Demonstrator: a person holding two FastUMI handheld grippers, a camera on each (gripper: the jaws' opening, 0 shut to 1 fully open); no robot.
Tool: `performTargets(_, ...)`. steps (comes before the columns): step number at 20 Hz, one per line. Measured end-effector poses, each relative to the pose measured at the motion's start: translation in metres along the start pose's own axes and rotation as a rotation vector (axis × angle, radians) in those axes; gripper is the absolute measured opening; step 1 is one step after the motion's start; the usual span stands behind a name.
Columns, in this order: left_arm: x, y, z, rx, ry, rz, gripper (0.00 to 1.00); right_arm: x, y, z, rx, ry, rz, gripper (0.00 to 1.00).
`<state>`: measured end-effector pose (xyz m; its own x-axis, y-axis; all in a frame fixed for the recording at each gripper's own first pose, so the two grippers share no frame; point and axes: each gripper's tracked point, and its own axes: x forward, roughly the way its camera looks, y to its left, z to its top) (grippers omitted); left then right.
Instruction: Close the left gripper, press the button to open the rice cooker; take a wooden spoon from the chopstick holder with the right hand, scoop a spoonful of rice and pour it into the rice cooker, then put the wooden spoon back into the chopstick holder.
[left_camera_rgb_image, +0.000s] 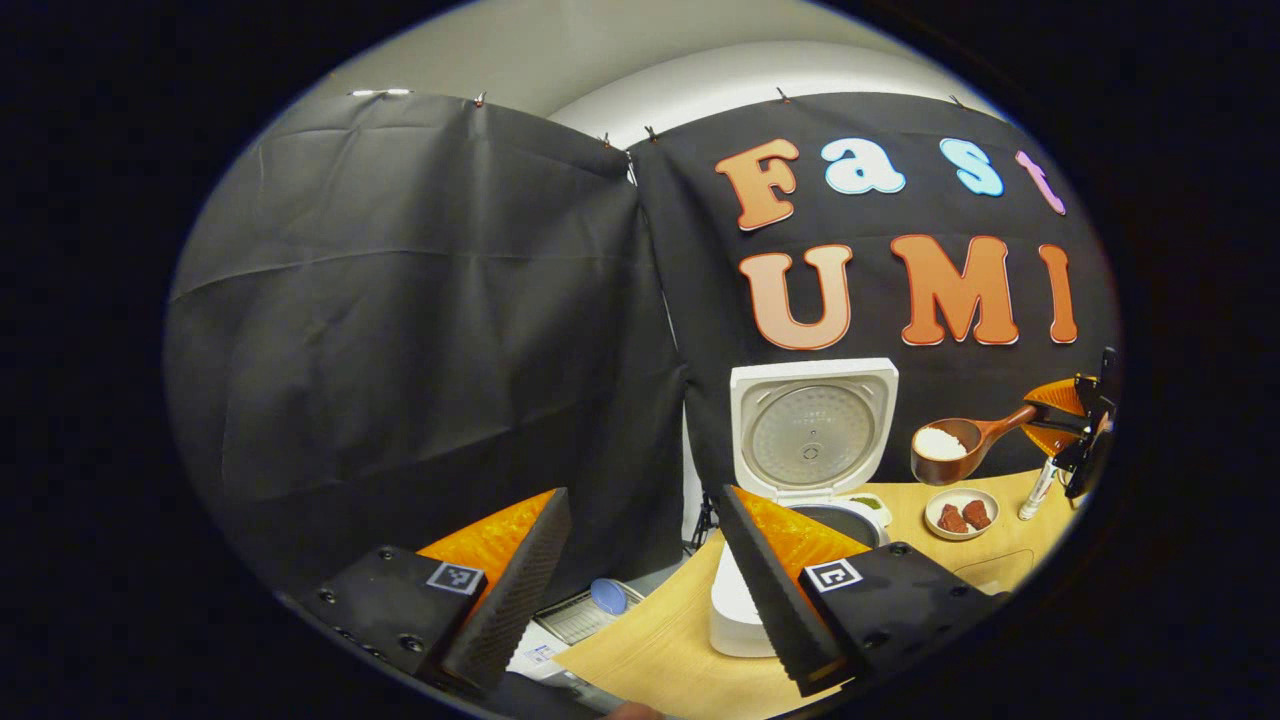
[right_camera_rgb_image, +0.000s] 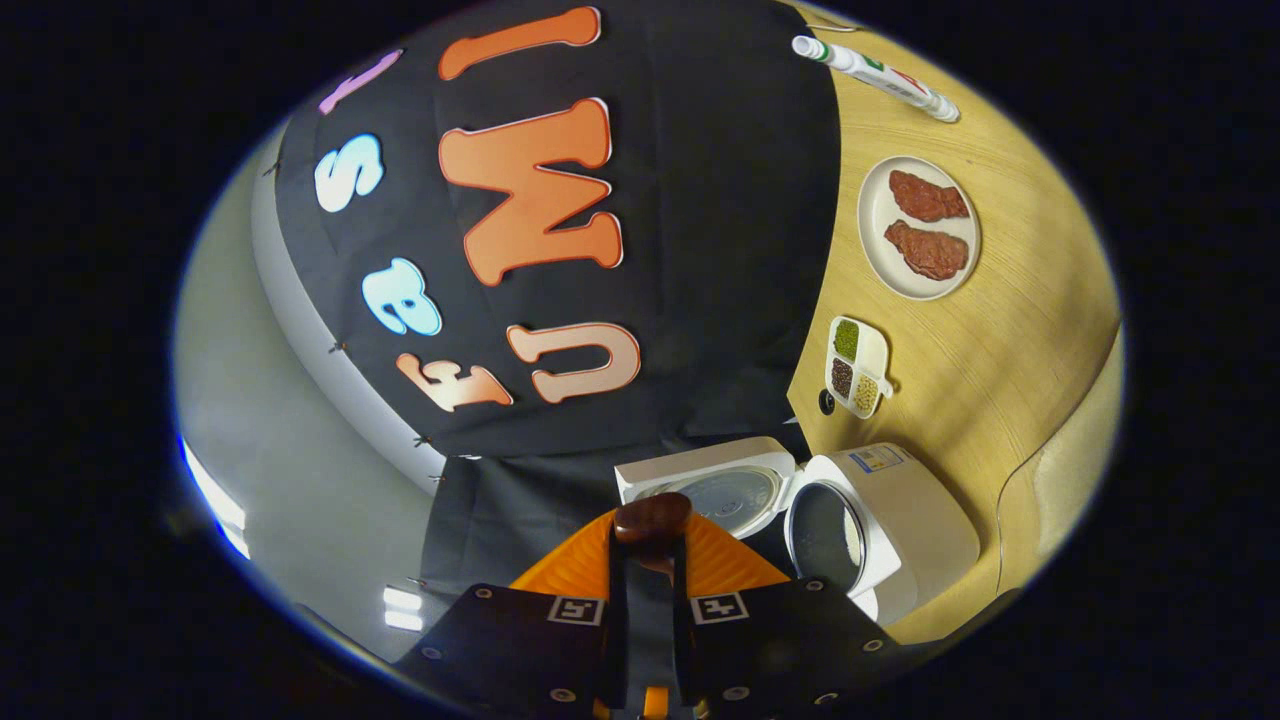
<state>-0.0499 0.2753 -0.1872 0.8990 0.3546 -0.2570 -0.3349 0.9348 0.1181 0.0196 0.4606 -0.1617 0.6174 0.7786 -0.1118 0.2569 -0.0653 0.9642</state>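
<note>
Wooden spoon (left_camera_rgb_image: 962, 447), heaped with white rice, hangs above the tabletop (left_camera_rgb_image: 660, 650) beside the rice cooker (left_camera_rgb_image: 806, 470), whose lid stands upright. The right tongs (right_camera_rgb_image: 648, 560) are clenched on the spoon's handle. The left tongs (left_camera_rgb_image: 640, 580) are released, holding nothing, near the tabletop's edge. A plate of meat (left_camera_rgb_image: 961, 514) lies under the spoon.

cannot see inside the rice cooker (left_camera_rgb_image: 745, 600) pot, masked by a finger (left_camera_rgb_image: 775, 585). wooden spoon (right_camera_rgb_image: 652, 520) bowl hidden behind its clamped handle end. marker (right_camera_rgb_image: 875, 78) tip cut off by edge.
</note>
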Motion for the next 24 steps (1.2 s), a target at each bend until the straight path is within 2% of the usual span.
performTargets(3,-0.003,0.021,-0.005,-0.006,0.011,0.036,0.97,0.032,0.011,-0.011,-0.090,0.012,-0.018,0.17)
performTargets(4,-0.005,0.026,-0.008,-0.008,0.016,0.045,1.00,0.040,0.013,-0.015,-0.122,0.015,-0.027,0.17)
performTargets(9,-0.007,0.044,-0.015,-0.020,0.028,0.081,0.97,0.081,0.013,-0.035,-0.396,0.034,-0.104,0.17)
performTargets(13,-0.004,0.043,-0.018,-0.024,0.034,0.078,0.97,0.100,0.012,-0.055,-0.568,0.066,-0.127,0.17)
performTargets(16,0.001,0.042,-0.020,-0.033,0.035,0.081,1.00,0.104,0.006,-0.065,-0.686,0.077,-0.146,0.18)
performTargets(22,0.001,0.048,-0.030,-0.048,0.054,0.096,1.00,0.108,0.006,-0.071,-0.821,0.081,-0.159,0.17)
performTargets(23,0.002,0.050,-0.031,-0.047,0.057,0.100,0.97,0.108,0.008,-0.071,-0.856,0.080,-0.157,0.17)
performTargets(24,0.003,0.050,-0.030,-0.046,0.060,0.101,1.00,0.108,0.009,-0.071,-0.883,0.077,-0.154,0.17)
